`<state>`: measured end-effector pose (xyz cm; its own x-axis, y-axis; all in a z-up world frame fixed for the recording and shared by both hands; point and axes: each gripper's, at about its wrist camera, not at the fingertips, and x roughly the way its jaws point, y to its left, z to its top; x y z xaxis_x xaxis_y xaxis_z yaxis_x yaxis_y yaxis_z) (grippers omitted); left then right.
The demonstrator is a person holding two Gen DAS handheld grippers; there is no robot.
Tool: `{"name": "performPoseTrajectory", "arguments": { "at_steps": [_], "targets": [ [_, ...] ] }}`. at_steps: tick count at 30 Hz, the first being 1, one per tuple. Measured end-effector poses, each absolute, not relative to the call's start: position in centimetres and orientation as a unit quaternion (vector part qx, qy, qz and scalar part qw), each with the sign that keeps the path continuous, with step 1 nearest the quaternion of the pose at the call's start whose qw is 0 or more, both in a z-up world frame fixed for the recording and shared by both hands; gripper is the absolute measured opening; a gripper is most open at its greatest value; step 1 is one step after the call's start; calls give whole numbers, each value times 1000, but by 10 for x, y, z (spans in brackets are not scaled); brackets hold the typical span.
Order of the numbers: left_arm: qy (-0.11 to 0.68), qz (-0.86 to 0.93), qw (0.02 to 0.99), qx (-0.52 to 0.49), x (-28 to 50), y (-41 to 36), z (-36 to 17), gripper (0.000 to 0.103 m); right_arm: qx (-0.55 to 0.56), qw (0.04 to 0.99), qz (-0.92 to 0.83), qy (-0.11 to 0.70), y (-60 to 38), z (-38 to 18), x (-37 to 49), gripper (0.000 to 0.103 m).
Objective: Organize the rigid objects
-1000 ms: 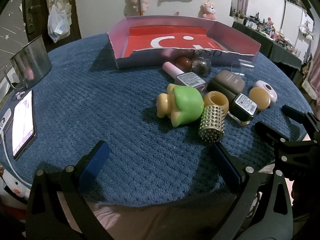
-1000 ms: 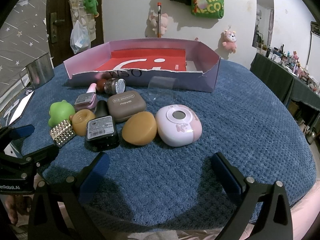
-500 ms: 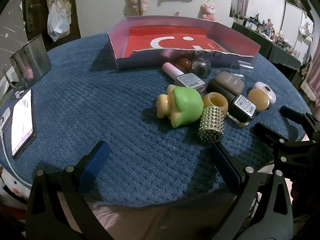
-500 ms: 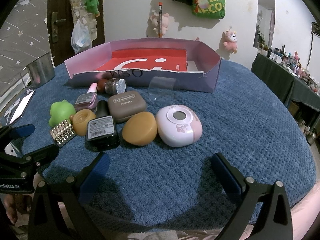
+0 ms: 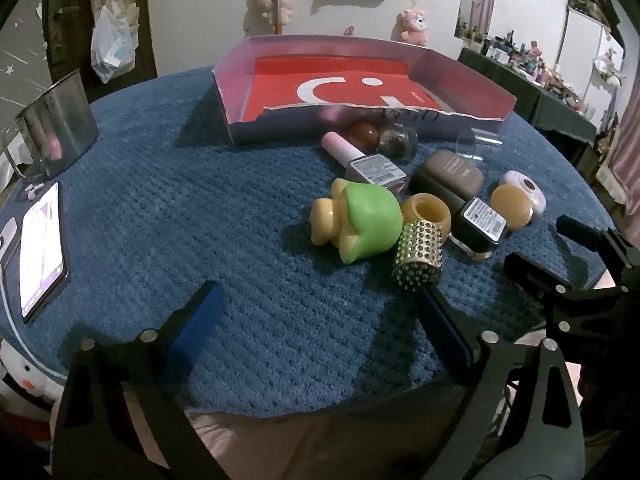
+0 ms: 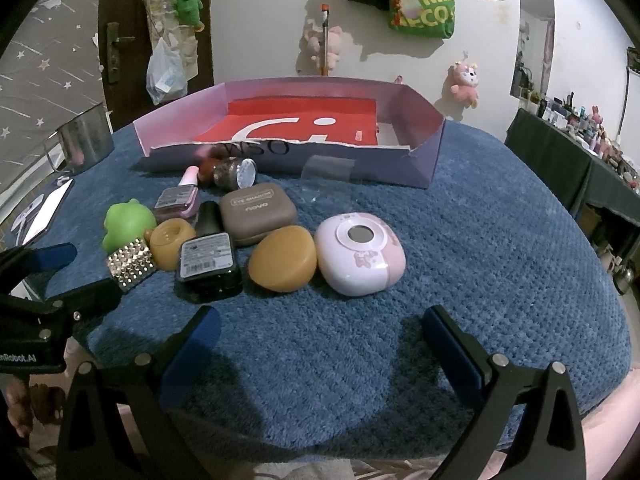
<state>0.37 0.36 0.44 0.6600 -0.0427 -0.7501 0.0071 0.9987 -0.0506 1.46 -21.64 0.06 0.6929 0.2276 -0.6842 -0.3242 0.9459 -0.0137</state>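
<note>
Phone [image 5: 40, 248] at 9 o'clock shows only to the left gripper [image 5: 316, 300], jaws closing on nothing; right gripper [image 6: 320, 328] wide, empty.

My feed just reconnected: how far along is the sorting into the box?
Nothing is done: the pink cardboard box with red floor holds none of the items. Neither hand-held gripper holds anything; the left one is closing on air, the right is open. The green frog toy, gold studded cap and other items remain.
</note>
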Motion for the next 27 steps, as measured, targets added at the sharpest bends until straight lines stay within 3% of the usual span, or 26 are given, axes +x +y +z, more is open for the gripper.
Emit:
{"name": "performPoseTrajectory", "arguments": {
  "at_steps": [9,16,21,27],
  "targets": [
    [410,-31,911,-13,3,-1,8,70,-63,922,165,345,-216,8,11,90],
    [404,-38,914,-5,3,2,13,67,-67,918,172,351,-215,5,11,78],
    [406,-25,914,-1,7,9,12,58,-61,917,167,356,-221,4,13,68],
    [411,-31,911,-2,15,8,9,58,-72,919,150,358,-229,2,15,67]
  ]
}}
